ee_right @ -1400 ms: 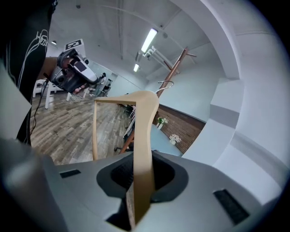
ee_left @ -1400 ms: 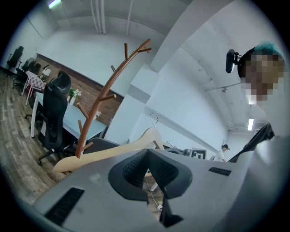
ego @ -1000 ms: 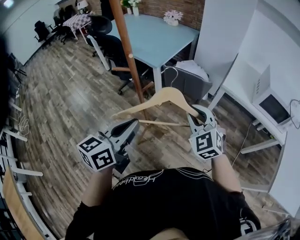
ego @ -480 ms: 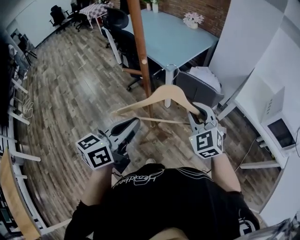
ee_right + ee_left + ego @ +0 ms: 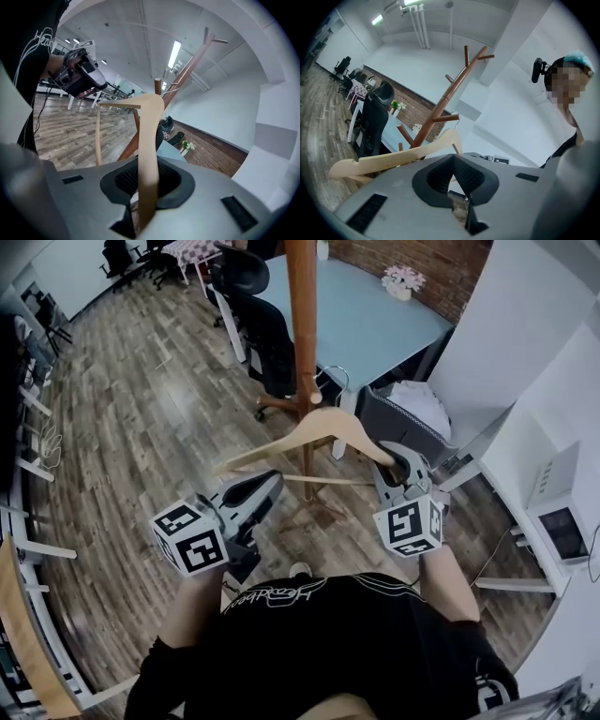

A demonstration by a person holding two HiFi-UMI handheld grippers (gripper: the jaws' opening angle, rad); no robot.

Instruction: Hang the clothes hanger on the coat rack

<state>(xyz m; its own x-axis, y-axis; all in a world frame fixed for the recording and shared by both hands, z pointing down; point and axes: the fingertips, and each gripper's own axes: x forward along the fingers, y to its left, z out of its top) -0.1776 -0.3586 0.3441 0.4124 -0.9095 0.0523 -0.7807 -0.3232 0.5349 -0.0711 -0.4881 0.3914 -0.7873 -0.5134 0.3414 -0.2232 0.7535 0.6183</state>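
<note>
- Hanger (image 5: 323,427): wood, likely light, stiff and smooth; it is held in the air near the rack (image 5: 302,324).
- Right tongs (image 5: 403,465) are clamped on its right arm end, leaving the hook free.
- Left tongs (image 5: 265,484) are together and empty.

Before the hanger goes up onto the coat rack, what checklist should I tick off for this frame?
1. Grip: right gripper jaws clamped on one arm of the hanger: ok.
2. Spare hand: left gripper jaws together, nothing between them: ok.
3. Target: coat rack stands directly ahead of the hanger: ok.
4. Upper pegs bare: ok.
5. Hook over a peg: not ok, not yet hung.
6. Gap from hook to nearest peg: cannot tell.
</note>
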